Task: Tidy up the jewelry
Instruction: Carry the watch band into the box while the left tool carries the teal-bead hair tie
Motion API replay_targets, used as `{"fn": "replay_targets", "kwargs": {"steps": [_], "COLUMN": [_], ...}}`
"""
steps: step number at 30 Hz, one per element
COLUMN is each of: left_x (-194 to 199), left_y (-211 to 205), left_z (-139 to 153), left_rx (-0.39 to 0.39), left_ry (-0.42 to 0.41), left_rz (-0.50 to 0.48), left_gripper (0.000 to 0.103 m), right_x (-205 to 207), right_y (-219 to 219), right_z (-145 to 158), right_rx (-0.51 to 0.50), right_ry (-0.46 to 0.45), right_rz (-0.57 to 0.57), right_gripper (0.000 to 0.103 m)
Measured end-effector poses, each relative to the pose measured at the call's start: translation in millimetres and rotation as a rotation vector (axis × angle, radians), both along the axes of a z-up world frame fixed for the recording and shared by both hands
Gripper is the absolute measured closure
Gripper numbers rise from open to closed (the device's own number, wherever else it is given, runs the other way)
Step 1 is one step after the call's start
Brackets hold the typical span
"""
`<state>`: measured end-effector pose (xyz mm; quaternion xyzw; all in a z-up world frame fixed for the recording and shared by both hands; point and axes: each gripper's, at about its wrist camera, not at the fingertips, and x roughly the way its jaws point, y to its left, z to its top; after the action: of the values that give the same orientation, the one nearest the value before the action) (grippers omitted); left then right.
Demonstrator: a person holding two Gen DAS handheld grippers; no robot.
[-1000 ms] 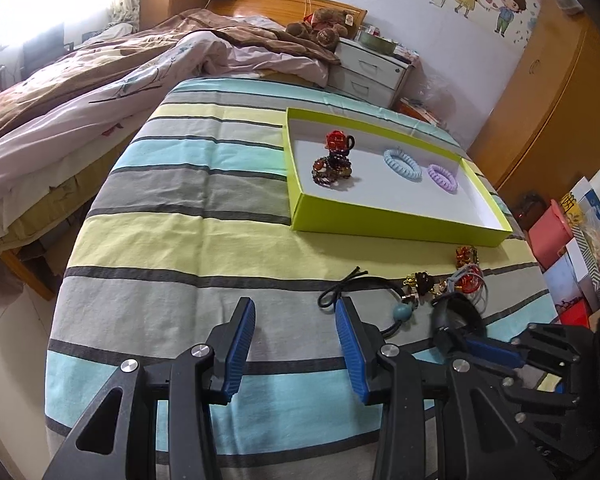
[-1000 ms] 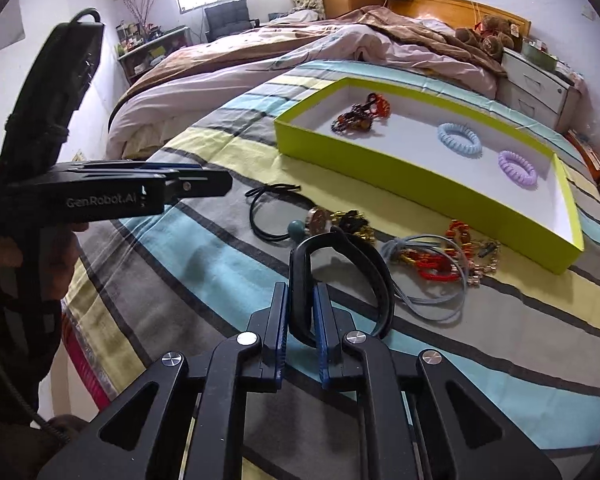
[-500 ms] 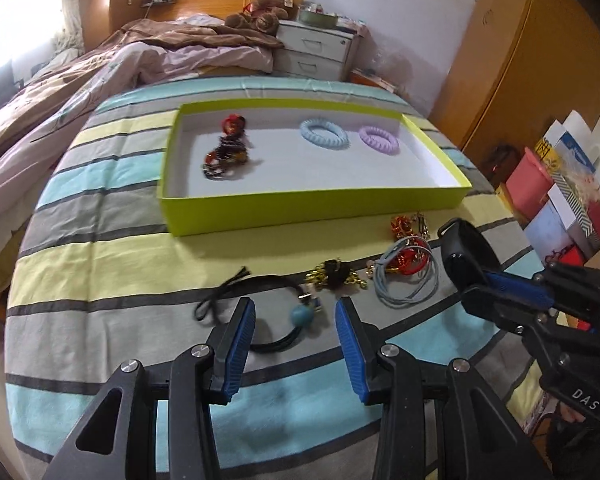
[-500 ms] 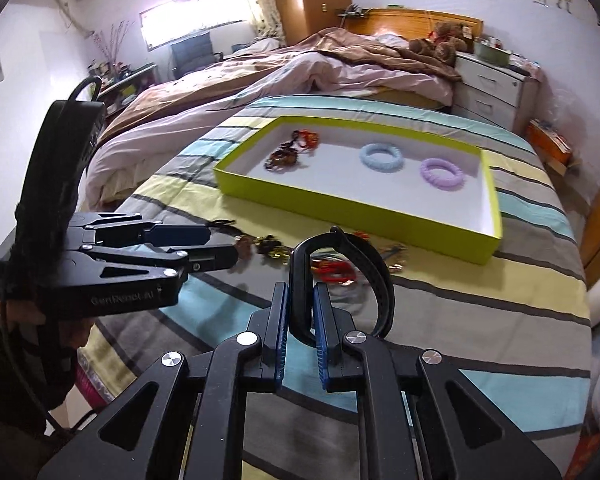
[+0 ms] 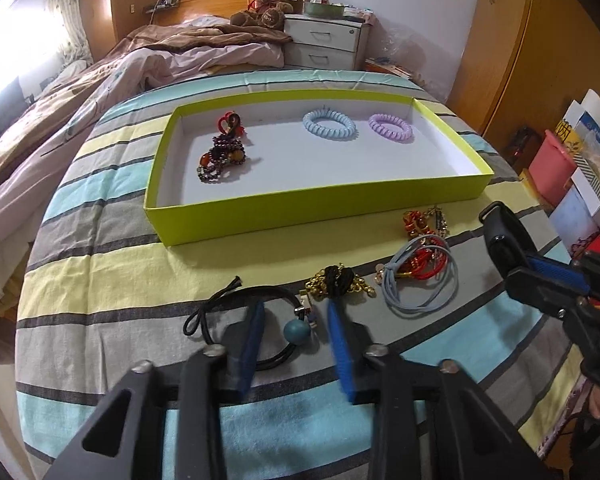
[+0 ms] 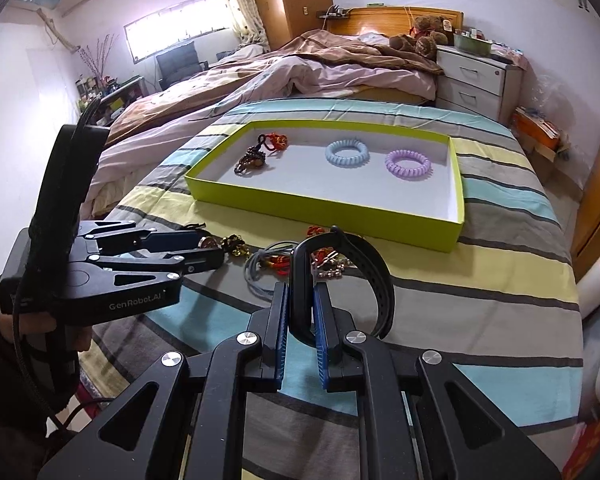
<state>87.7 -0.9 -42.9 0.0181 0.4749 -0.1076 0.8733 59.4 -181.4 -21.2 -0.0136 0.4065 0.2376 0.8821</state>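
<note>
Right hand-held gripper [image 6: 302, 328]: pressed together on a black wristband [image 6: 342, 280], pinching one side of the loop so the rest stands up clear of the bedspread; looks like a carry toward the tray.
Left hand-held gripper [image 5: 296, 340]: fingers spread, low over the black hair tie [image 5: 256, 320] with its teal bead [image 5: 297, 331]; bead sits between the blue pads, probably lined up for the next pick.
Green tray [image 5: 300, 210]: shallow, white inside, set on the striped bedspread [image 5: 100, 280]; likely the sorting spot.
Already in tray: beaded bracelets [image 5: 222, 156] at left, blue coil tie [image 5: 330, 125] and purple coil tie [image 5: 391, 128] side by side at right.
Still loose, in front of tray: gold-and-black piece [image 5: 338, 282], grey elastic loops [image 5: 420, 284] tangled with red cord, red-and-gold trinket [image 5: 424, 222].
Wristband look: matte black, perforated strap, closed loop.
</note>
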Motion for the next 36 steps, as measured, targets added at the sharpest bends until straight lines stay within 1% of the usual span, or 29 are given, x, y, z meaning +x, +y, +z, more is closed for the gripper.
{"fn": "replay_targets", "kwargs": {"steps": [1,2,6,9,16,19,22,25,27,31,33,36], "left_x": [-0.1,-0.1,-1.5,-2.7,-4.7,1.3,13.5,30.6,43.0,70.4,83.1,102.6], "left_y": [1.1,2.2,6.6,10.8,19.2,17.6,11.5,5.5,1.0,-6.3,-14.7,-20.6], "left_z": [0.5,0.9,2.3,9.4,37.9,49.7,59.6,65.8,67.1,63.1,59.1,52.3], "left_rx": [-0.003,-0.007,-0.005,-0.011,-0.019,-0.031,-0.027,-0.051,-0.052,-0.076,-0.04,-0.038], "left_ry": [0.002,0.002,-0.01,-0.033,-0.097,-0.122,-0.143,-0.147,-0.146,-0.128,-0.13,-0.109], "left_rz": [0.002,0.004,0.014,0.025,0.034,0.016,-0.01,-0.03,-0.043,-0.057,-0.068,-0.074], "left_gripper": [0.086,0.087,0.087,0.087,0.087,0.087,0.087,0.087,0.087,0.087,0.087,0.087], "right_x": [0.3,0.2,3.7,5.1,11.0,17.9,27.8,44.3,55.0,76.8,85.8,97.9], "right_y": [-1.2,-2.5,-7.5,-10.4,-17.8,-20.4,-20.1,-18.3,-16.8,-13.9,-11.4,-8.7], "right_z": [-0.2,-0.3,-0.4,0.7,8.3,13.6,19.5,22.6,21.8,17.6,14.1,7.6], "right_rx": [0.002,0.001,0.005,0.008,0.017,0.02,0.016,0.012,-0.003,-0.016,-0.028,-0.036], "right_ry": [0.001,0.0,0.002,0.0,-0.012,-0.018,-0.026,-0.021,-0.016,0.004,0.013,0.034], "right_rz": [-0.002,-0.004,-0.016,-0.02,-0.036,-0.04,-0.041,-0.038,-0.047,-0.049,-0.05,-0.048], "right_gripper": [0.09,0.09,0.09,0.09,0.09,0.09,0.09,0.09,0.09,0.09,0.09,0.09]}}
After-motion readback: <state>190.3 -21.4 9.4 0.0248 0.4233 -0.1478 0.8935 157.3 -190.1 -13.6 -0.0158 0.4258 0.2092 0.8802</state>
